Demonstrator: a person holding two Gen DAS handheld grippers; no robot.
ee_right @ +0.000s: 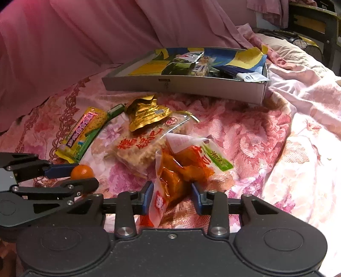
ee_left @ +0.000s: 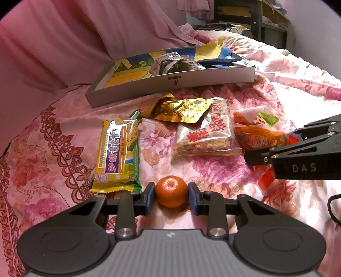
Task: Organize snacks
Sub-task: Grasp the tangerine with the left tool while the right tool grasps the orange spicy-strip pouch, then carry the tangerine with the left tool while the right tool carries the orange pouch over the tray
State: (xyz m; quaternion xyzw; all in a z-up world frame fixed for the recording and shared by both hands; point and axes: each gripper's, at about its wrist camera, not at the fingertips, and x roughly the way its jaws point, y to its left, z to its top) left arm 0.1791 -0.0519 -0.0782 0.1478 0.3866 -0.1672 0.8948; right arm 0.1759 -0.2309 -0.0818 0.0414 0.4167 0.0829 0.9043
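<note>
Left tool [ee_left: 171, 197] low over the bed, blue pads [ee_left: 150, 198] pressed against both sides of a small tangerine [ee_left: 171, 191], clenched on it; fruit resting on or just above the floral bedspread [ee_left: 53, 149]. Seen from the right wrist view, same tool [ee_right: 82, 176] reaching in from the left edge, tangerine [ee_right: 82, 172] between its fingers.

Right tool [ee_right: 172, 197] also low and level, straddling an orange snack pouch [ee_right: 181, 168]; left pad touching the pouch's white end, right pad just at its edge, so closed around it, though firmness of grip cannot be told. In the left wrist view, right tool [ee_left: 255, 158] entering from the right, tips over the same pouch [ee_left: 255, 132].

Ahead on the bedspread [ee_right: 245, 132]: a yellow-green cracker pack [ee_left: 118, 153] to the left, a clear rice-crisp packet [ee_left: 205, 134] in the middle, a crumpled gold foil packet [ee_left: 181, 109] lying partly on the crisp packet's far corner. Beyond them, a shallow grey cardboard box [ee_left: 170, 82] with a blue-and-yellow lining, several wrapped snacks [ee_left: 170, 64] already inside.

Pink fabric [ee_left: 74, 38] draped behind the box. Dark shelving [ee_left: 266, 19] in the far right corner of the room.
</note>
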